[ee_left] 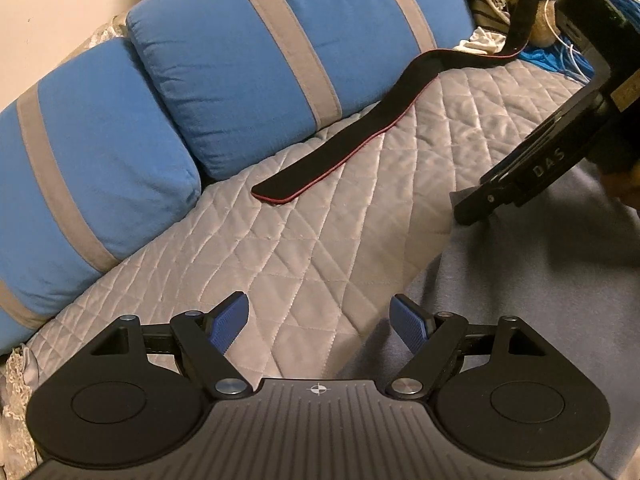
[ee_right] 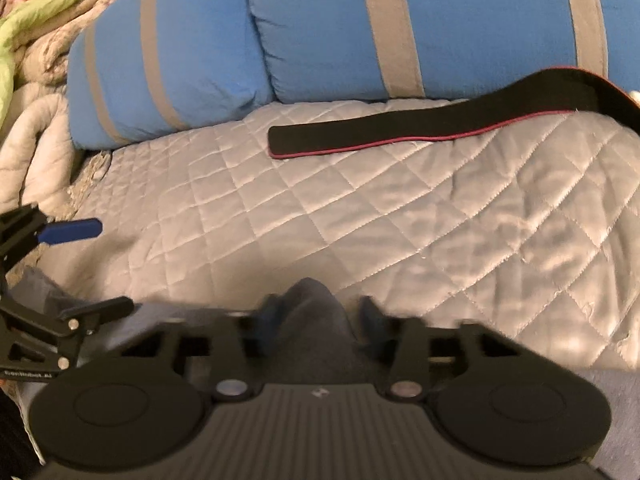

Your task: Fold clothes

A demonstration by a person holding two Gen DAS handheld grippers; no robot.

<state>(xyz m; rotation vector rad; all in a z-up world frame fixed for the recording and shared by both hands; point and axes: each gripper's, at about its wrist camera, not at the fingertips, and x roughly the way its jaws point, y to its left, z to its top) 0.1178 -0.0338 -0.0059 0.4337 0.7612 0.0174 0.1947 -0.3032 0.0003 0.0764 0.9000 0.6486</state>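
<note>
A grey-blue garment (ee_left: 520,280) lies on the quilted bed at the right of the left wrist view. My left gripper (ee_left: 320,324) is open and empty, its blue pads (ee_left: 230,320) above the quilt beside the garment's edge. My right gripper (ee_left: 472,208) shows in that view at the right, its tip down at the garment's far corner. In the right wrist view my right gripper (ee_right: 316,320) has a bunched fold of the garment (ee_right: 312,320) between its blurred fingers. The left gripper (ee_right: 80,264) shows open at the left edge there.
A silver-grey quilted bedspread (ee_left: 300,220) covers the bed. Two blue pillows with grey stripes (ee_left: 248,52) lie along the far side. A black strap with red edging (ee_left: 340,152) lies across the quilt. Cables and clutter (ee_left: 520,12) sit at the far right; blankets (ee_right: 36,40) are piled at the left.
</note>
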